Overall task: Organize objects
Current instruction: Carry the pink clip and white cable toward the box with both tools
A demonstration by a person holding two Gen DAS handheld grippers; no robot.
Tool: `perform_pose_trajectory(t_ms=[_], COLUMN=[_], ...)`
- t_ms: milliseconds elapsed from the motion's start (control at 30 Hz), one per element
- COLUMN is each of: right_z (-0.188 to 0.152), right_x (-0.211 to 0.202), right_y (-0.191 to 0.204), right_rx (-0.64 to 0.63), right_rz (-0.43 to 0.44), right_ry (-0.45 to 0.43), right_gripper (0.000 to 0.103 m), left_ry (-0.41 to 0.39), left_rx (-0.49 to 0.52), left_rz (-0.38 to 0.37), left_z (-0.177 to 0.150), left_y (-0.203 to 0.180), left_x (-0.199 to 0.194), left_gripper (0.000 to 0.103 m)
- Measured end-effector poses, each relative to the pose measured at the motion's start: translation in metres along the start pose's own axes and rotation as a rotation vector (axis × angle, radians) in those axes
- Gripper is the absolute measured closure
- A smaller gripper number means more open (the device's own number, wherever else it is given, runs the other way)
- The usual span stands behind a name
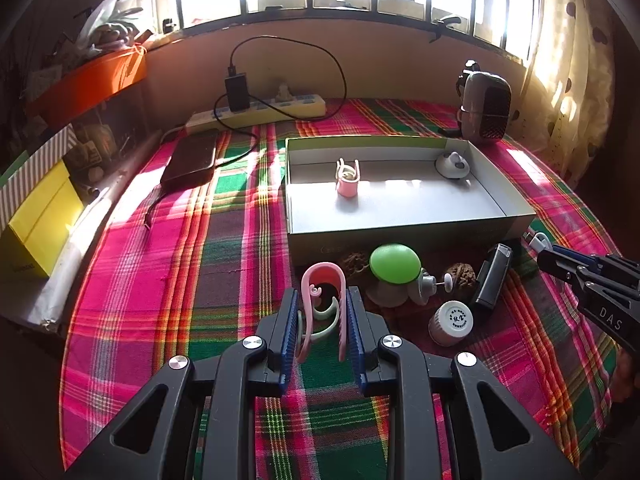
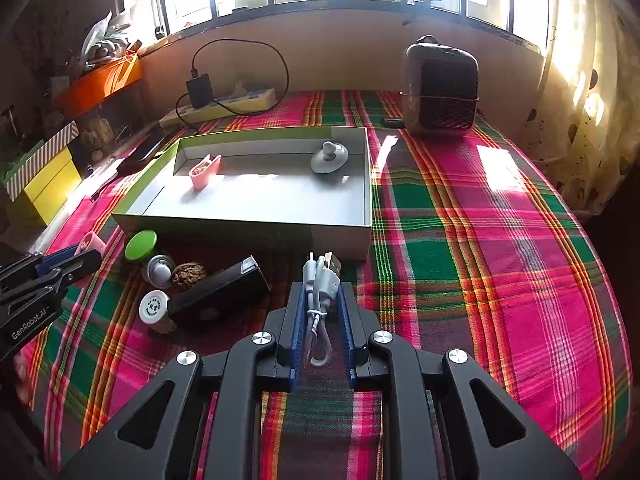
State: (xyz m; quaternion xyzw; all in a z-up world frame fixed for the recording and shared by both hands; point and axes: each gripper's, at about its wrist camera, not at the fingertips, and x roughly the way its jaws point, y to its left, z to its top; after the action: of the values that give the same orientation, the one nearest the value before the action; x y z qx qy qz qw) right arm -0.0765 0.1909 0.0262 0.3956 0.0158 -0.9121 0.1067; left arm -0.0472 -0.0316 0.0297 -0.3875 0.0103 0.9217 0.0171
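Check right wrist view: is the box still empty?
No, the box already holds a pink clip at its left and a grey knob-shaped piece near its back right.

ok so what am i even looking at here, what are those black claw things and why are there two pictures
Those black claws are hand-held grippers with two fingers each. A person carries one in each hand, and each has a wide-angle camera looking along its fingers, so there is one picture per gripper.

The left gripper is shut on a pink clip. The right gripper is shut on a bundled white USB cable. Each gripper also shows at the edge of the other's picture.

Both look over a plaid cloth. On it sits an open cardboard box holding a small pink clip and a grey knob-like piece. In front of the box lie a green-capped item, a white-capped bottle, walnuts and a black lighter-like case.
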Motion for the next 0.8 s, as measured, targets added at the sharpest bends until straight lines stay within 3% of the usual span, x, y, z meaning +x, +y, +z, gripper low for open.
perform_pose_trajectory(t_ms=[800], right_z=[0.037], right_x=[-0.015], right_y=[0.008], right_rx=[-0.019], right_rz=[0.071], right_ry=[-0.055], right_gripper=[0.086], left_ry=[-0.032], left_rx=[0.01], left_rz=[-0.047], left_z=[0.037], left_y=[-0.007], left_x=[-0.002], left_gripper=[0.082])
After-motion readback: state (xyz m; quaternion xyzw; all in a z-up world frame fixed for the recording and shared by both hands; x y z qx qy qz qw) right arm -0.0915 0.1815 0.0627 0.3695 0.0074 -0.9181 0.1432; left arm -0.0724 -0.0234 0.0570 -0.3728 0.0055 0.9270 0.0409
